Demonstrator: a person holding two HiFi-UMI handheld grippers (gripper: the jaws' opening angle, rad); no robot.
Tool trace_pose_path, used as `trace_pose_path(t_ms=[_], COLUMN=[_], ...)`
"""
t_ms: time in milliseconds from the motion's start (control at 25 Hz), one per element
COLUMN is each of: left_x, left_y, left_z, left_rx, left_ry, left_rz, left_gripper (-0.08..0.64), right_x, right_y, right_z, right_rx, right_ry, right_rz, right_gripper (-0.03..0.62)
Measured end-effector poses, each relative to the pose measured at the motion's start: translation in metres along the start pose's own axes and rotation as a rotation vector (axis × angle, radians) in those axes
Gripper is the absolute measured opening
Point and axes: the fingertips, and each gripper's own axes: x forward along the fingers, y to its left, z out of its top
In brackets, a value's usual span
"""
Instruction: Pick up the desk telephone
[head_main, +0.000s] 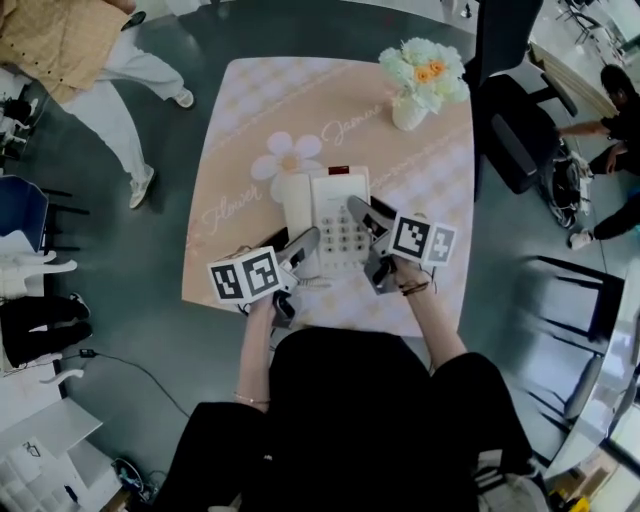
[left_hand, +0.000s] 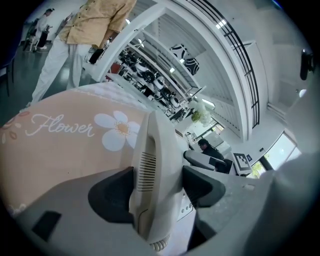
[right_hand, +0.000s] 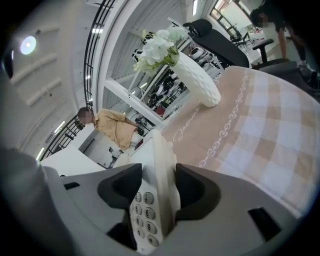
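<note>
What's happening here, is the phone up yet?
A person is working two handheld grippers on the white desk telephone, over the flower-print table. The left gripper is clamped across the handset. The right gripper is clamped on the base's edge beside the keypad. Whether the phone has left the table can't be told.

Open tablecloth (head_main: 240, 110) around telephone (head_main: 335, 215); flower vase (head_main: 410, 110) well apart, far corner.
</note>
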Motion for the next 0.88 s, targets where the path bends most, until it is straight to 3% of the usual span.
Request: trace_pose_path(t_ms=[880], left_x=[-0.067], left_y=[-0.067], left_z=[0.026], left_rx=[0.119], left_ry=[-0.120], left_rz=[-0.032], left_gripper=[0.299], right_x=[-0.063], right_y=[0.082], right_z=[0.033], right_rx=[-0.080], right_ry=[-0.141], right_rz=[0.087], right_gripper=[0.196])
